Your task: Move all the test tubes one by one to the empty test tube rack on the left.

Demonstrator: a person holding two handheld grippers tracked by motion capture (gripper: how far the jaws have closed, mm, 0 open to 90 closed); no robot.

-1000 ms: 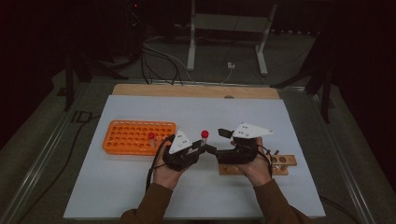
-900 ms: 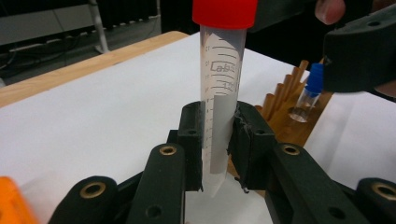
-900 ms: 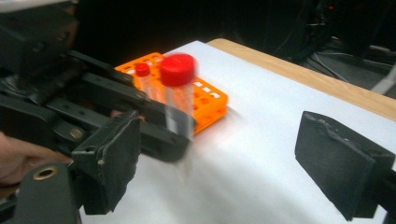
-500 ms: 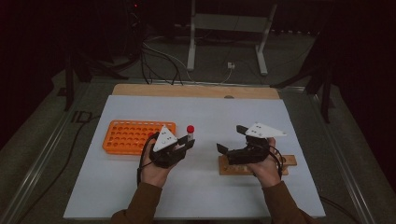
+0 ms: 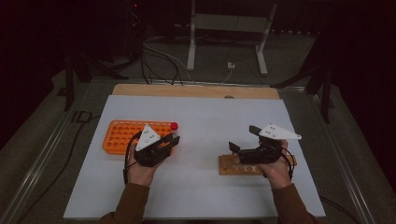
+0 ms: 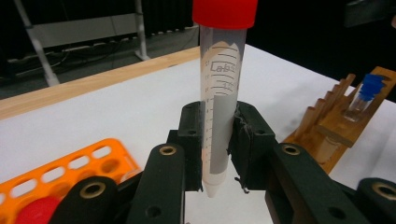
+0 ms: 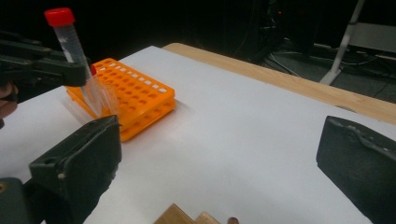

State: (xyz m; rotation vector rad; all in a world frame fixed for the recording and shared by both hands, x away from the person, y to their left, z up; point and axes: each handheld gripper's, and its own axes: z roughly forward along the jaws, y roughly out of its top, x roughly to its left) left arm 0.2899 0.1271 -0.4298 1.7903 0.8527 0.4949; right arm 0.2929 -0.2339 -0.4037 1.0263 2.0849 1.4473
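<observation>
My left gripper (image 5: 172, 139) is shut on a clear tube with a red cap (image 5: 174, 128), held upright just off the right end of the orange rack (image 5: 122, 133). In the left gripper view the pads clamp the tube (image 6: 219, 93) low on its body, its tip hanging free. My right gripper (image 5: 243, 138) hovers over the wooden rack (image 5: 231, 165). Its jaws have just been opening and stand wide apart with nothing between them. The right gripper view looks between them (image 7: 224, 154) at the tube (image 7: 70, 42) beside the orange rack (image 7: 135, 98).
The wooden rack (image 6: 327, 126) holds a small blue-capped vial (image 6: 366, 91). A red cap (image 6: 42, 210) sits in the orange rack (image 6: 70, 163). White sheet (image 5: 210, 116) covers the table; a wooden strip (image 5: 196, 91) runs along the far edge. Cables and a stand lie beyond.
The two grippers, close together before, have drawn apart. The left one carried the tube left toward the orange rack. The right one moved right over the wooden rack and its jaws spread.
</observation>
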